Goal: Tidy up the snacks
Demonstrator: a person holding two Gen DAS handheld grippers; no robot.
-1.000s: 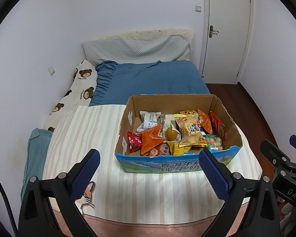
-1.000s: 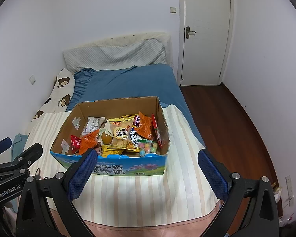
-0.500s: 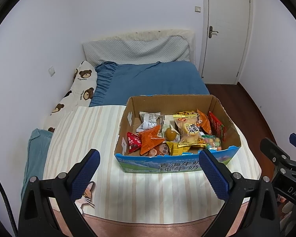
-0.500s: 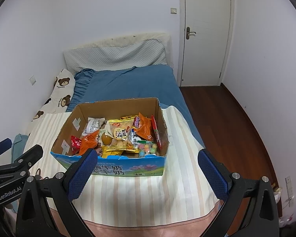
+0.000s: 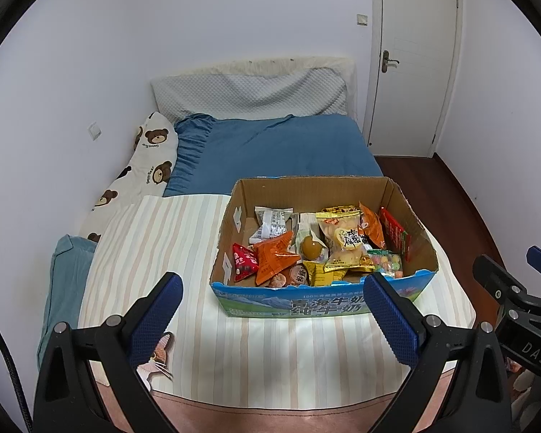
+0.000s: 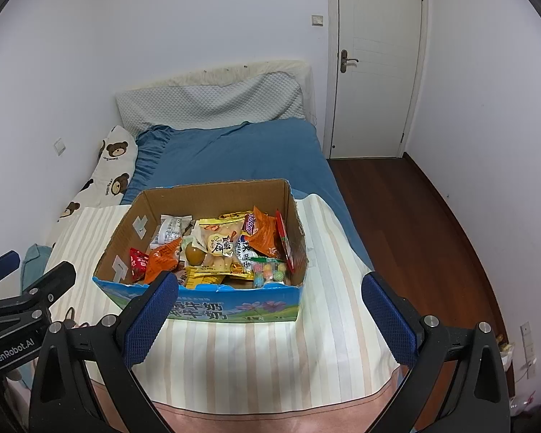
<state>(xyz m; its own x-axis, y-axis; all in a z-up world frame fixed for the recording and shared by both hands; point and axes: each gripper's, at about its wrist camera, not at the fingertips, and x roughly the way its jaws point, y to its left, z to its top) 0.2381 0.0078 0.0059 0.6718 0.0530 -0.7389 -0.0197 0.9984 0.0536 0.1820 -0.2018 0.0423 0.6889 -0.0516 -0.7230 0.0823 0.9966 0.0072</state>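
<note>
An open cardboard box (image 5: 306, 193) with a blue printed front stands on a striped cloth on the bed; it also shows in the right wrist view (image 6: 212, 191). It holds several snack packets: an orange packet (image 5: 272, 258), a small red packet (image 5: 243, 261), a yellow biscuit packet (image 5: 344, 238), a bag of coloured candies (image 5: 387, 263). My left gripper (image 5: 272, 317) is open and empty, near the box front. My right gripper (image 6: 268, 321) is open and empty, also in front of the box.
The striped cloth (image 5: 155, 245) covers the near end of a bed with a blue sheet (image 5: 277, 148) and a grey pillow (image 5: 249, 93). A bear-print pillow (image 5: 144, 166) lies along the left wall. A white door (image 6: 375, 65) and wooden floor (image 6: 414, 223) are at the right.
The views have shifted very slightly; both grippers stay open and nothing in the box has moved.
</note>
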